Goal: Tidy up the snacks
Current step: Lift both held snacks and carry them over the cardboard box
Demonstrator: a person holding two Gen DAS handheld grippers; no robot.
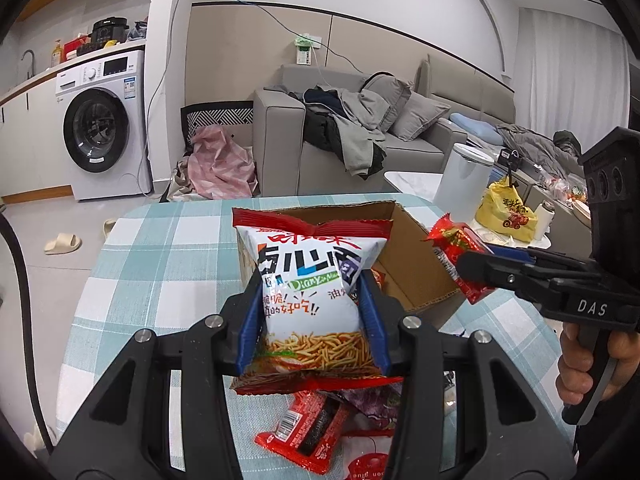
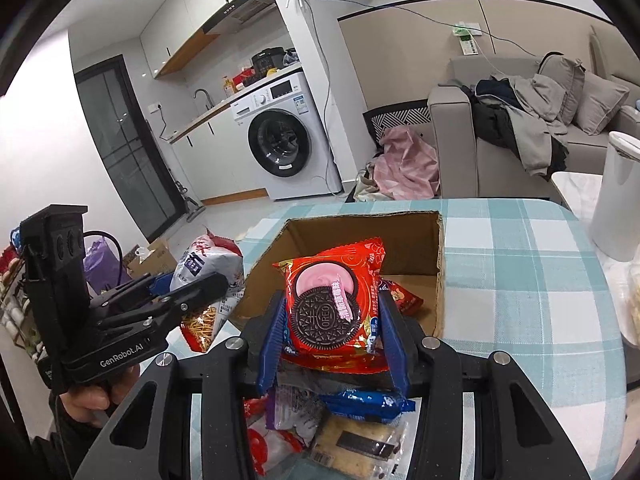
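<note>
Both grippers clamped, left gripper (image 1: 314,312) on noodle bag (image 1: 308,292), right gripper (image 2: 332,332) on Oreo pack (image 2: 332,304); cardboard box (image 2: 412,236) near-empty, snack pile (image 2: 340,432) left.

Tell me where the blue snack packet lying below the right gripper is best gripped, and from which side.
Probably from above, across the narrow middle of the blue snack packet. It lies flat and long in the pile, with its crimped right end free and its left end under the purple-and-white packet, so an end grip looks poorer.
</note>
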